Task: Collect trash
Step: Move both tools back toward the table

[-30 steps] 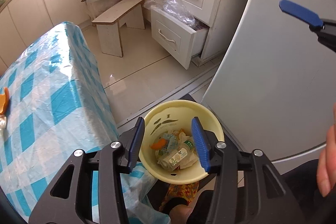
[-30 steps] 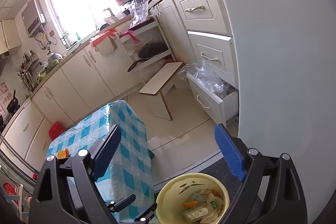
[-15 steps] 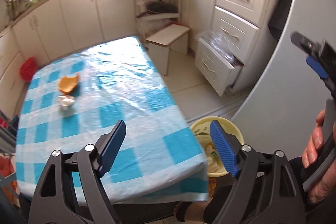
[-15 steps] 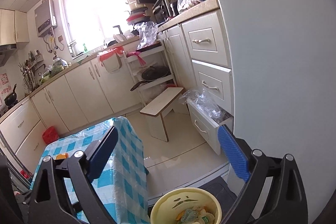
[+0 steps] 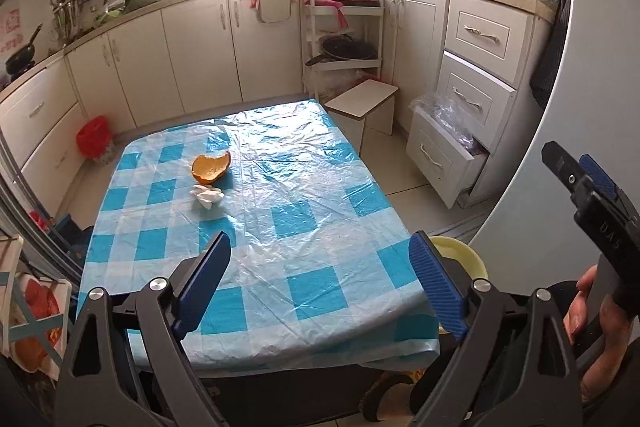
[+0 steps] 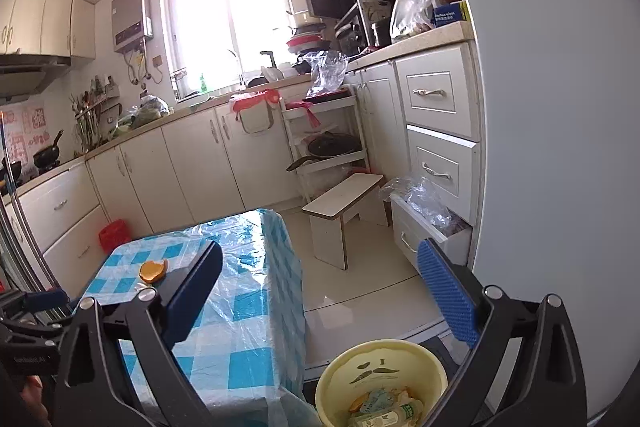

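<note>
The pale yellow plastic trash bin (image 5: 460, 255) is mostly hidden behind the corner of the counter with the blue-and-white checked plastic cover (image 5: 256, 227) in the left wrist view. In the right wrist view, the picture's bottom edge cuts off the bin and the wrappers (image 6: 384, 411) inside it.

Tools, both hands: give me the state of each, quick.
Left tool: open, nothing between the fingers; jaws have just been opening.
Right tool: open, empty; jaws have just opened a little wider.
</note>
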Demonstrator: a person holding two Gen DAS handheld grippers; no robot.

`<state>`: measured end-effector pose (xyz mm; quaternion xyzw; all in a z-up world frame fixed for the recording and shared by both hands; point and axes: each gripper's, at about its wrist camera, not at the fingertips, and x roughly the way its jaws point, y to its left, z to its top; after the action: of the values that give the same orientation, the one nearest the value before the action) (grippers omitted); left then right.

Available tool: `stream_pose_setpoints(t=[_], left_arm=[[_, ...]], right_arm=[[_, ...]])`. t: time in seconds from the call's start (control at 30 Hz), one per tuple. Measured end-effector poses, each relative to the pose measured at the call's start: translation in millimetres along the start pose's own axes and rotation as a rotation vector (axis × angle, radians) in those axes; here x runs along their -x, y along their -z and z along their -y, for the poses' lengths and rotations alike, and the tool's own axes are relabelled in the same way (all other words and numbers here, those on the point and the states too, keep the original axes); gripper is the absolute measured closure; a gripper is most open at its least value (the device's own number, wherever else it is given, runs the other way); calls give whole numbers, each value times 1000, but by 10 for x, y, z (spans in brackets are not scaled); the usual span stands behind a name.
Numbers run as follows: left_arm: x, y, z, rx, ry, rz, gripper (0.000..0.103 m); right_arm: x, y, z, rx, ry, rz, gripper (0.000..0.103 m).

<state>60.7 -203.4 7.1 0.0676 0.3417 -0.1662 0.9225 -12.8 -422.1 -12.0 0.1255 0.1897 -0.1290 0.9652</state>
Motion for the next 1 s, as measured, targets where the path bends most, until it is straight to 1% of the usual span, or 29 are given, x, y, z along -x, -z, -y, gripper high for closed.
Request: stream_pose_setpoints(t=[0.37,1.0], left_arm=[[106,35,-109,22,-15,15,15],[118,57,-117,22,-26,17,15]], right_arm=[[-38,12,-58,18,12,-10,9],[-12,45,-84,35,11,-15,8]])
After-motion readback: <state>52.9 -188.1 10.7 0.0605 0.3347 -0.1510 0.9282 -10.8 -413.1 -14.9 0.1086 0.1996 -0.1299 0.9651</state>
